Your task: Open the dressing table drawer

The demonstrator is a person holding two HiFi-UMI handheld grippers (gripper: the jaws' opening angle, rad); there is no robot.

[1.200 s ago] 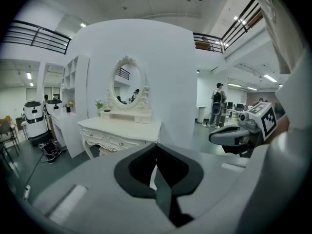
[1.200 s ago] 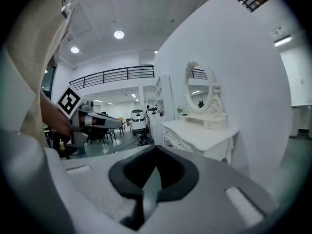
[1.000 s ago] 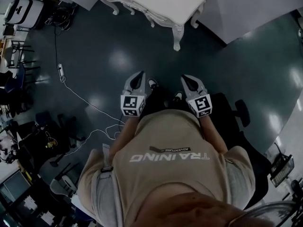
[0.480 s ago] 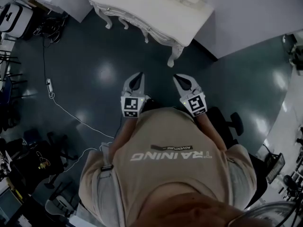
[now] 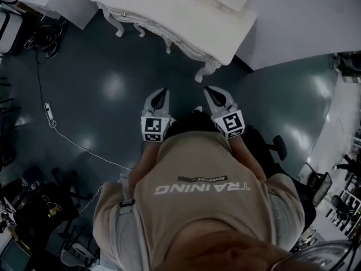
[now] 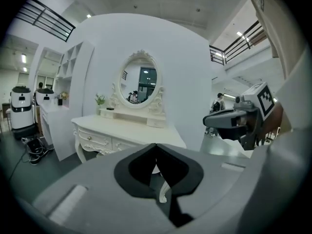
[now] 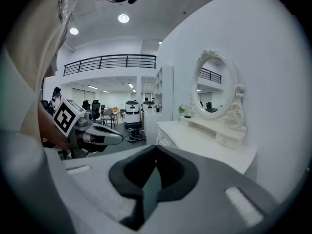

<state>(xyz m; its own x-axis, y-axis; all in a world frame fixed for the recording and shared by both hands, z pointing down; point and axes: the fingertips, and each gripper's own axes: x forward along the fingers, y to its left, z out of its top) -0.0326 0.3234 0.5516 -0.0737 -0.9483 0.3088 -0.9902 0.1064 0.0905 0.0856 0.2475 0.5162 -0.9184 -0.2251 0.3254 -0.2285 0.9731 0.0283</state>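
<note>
Both tools are clenched with nothing between the jaws: the left hand-held gripper (image 5: 162, 93) and the right hand-held gripper (image 5: 212, 94) are held side by side in front of my chest, well apart from the white bench (image 5: 169, 10). The drawer (image 6: 100, 140) sits in the bench's carved front rail, under the top and below the oval mirror (image 6: 141, 82). From the head view I can't pick it out.

I'd judge it a light, stiff wooden box that slides straight out, possibly sticking a little on plain runners. The paint looks smooth and glossy, so the face itself gives no purchase. The small round knob (image 6: 89, 138) is the only sensible place to hold. It is small and likely slick, so I'd open the jaws, close them around its neck, then pull level and square to the front. A skewed pull could jam the drawer or drag the bench across the floor.
</note>
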